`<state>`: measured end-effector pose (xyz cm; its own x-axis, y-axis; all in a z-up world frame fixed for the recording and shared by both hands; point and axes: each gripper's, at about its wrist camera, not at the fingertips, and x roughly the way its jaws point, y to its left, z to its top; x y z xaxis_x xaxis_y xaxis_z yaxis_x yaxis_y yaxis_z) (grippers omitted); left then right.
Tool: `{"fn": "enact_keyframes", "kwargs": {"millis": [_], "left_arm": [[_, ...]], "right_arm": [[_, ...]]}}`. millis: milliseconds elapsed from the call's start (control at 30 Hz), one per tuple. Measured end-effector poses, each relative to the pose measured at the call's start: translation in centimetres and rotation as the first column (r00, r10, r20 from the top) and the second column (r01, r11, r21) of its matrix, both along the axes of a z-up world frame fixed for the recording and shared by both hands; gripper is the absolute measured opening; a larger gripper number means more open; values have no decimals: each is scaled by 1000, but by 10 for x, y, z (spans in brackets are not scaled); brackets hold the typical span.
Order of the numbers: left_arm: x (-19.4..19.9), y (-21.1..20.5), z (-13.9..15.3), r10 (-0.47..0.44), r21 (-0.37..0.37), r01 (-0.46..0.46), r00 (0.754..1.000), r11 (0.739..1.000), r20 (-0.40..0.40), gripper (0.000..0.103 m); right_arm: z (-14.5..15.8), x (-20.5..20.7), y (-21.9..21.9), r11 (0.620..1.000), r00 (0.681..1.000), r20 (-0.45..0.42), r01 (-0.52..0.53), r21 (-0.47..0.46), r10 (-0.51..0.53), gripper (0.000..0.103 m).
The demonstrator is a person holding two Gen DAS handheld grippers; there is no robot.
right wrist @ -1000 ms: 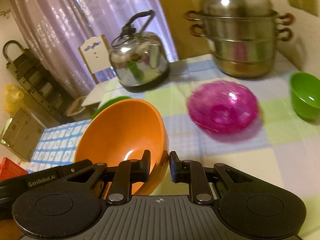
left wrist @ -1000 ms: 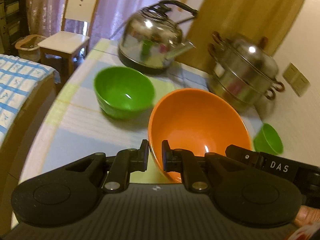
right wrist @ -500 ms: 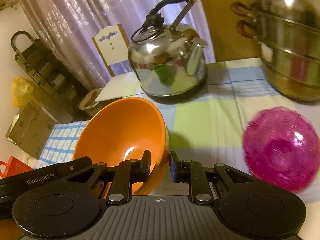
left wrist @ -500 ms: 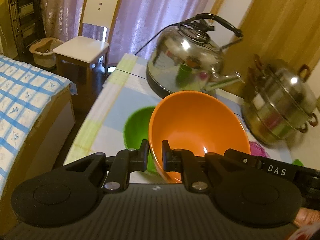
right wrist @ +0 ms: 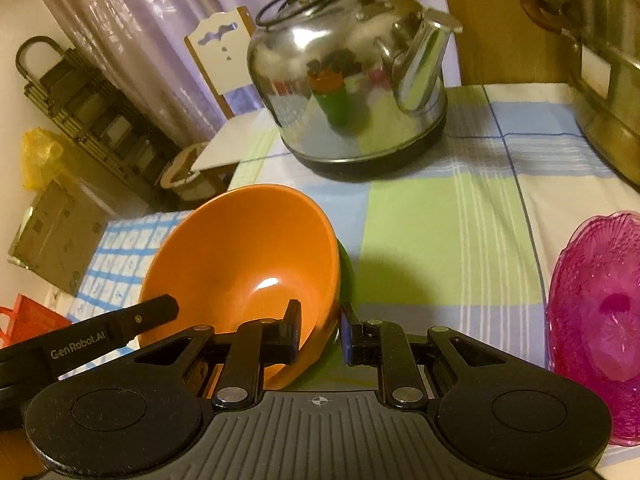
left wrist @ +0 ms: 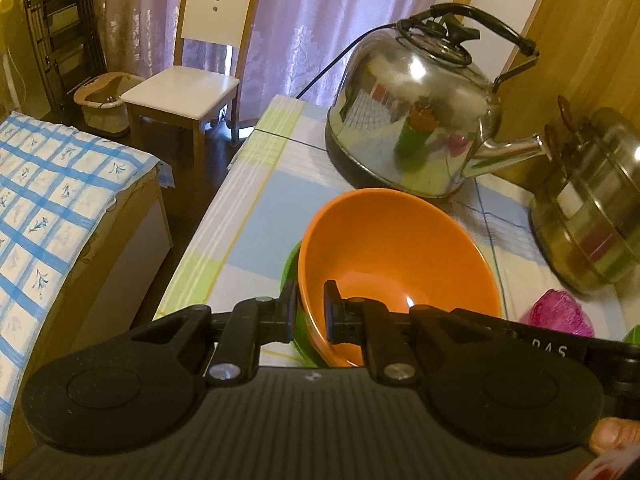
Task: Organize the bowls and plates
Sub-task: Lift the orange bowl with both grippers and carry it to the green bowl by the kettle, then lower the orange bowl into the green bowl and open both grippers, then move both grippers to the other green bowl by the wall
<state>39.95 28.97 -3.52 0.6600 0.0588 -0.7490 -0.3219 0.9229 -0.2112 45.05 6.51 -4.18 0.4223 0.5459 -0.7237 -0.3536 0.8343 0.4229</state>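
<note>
Checked cloth in blue, green and white covers the bench (right wrist: 448, 216), which stands beside a bed (left wrist: 60, 208) and a white chair (left wrist: 188, 80) before lilac curtains. At the far edge sit a steel steamer pot (left wrist: 592, 208) and, nearer the middle, a mirror-bright kettle (right wrist: 348, 80). A pink glass plate (right wrist: 600, 320) lies at the right margin of the right wrist view. The orange bowl (left wrist: 396, 256) is held between both tools: the left gripper (left wrist: 310, 312) is clamped on its near-left rim, the right gripper (right wrist: 320, 336) on the opposite rim, each with one finger inside and one outside the wall. A second ago the green bowl (left wrist: 289, 268) stood apart and fully exposed; now only a sliver of its rim shows under the orange bowl, which has travelled over it and appears to be lowering into it. Nesting thus seems nearly achieved. Judged remaining: seat the bowl level, release both grippers, then deal with the pink plate.
</note>
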Motion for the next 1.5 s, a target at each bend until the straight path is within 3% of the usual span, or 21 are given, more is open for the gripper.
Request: {"fn": "enact_keyframes", "kwargs": {"millis": [533, 600, 667, 867, 1233, 1300, 1400, 1500], "left_arm": [[2, -2, -14, -8, 22, 9, 1000, 1000, -9, 12], [2, 1, -13, -3, 17, 3, 1000, 1000, 0, 12], [0, 4, -14, 8, 16, -8, 1000, 1000, 6, 12], [-16, -1, -5, 22, 5, -22, 999, 1000, 39, 12], [-79, -55, 33, -6, -20, 8, 990, 1000, 142, 25], [-91, -71, 40, -17, -27, 22, 988, 999, 153, 27], [-110, -99, 49, -52, -49, 60, 986, 997, 156, 40], [-126, -128, 56, -88, -60, 99, 983, 993, 162, 43]], "right_arm": [[-2, -3, 12, 997, 997, 70, -27, -68, 32, 21], [-2, -2, 12, 997, 996, 77, -35, -68, 40, 26], [-2, -2, 9, 999, 996, 81, -43, -33, 46, 44], [5, -10, -4, 1000, 992, 128, -16, -3, 16, 50], [26, -68, -82, 994, 988, 124, 88, 62, -95, 53], [30, -85, -104, 989, 983, 113, 137, 60, -143, 54], [36, -112, -137, 979, 974, 105, 198, 50, -203, 56], [44, -141, -174, 962, 955, 113, 269, 47, -273, 58]]}}
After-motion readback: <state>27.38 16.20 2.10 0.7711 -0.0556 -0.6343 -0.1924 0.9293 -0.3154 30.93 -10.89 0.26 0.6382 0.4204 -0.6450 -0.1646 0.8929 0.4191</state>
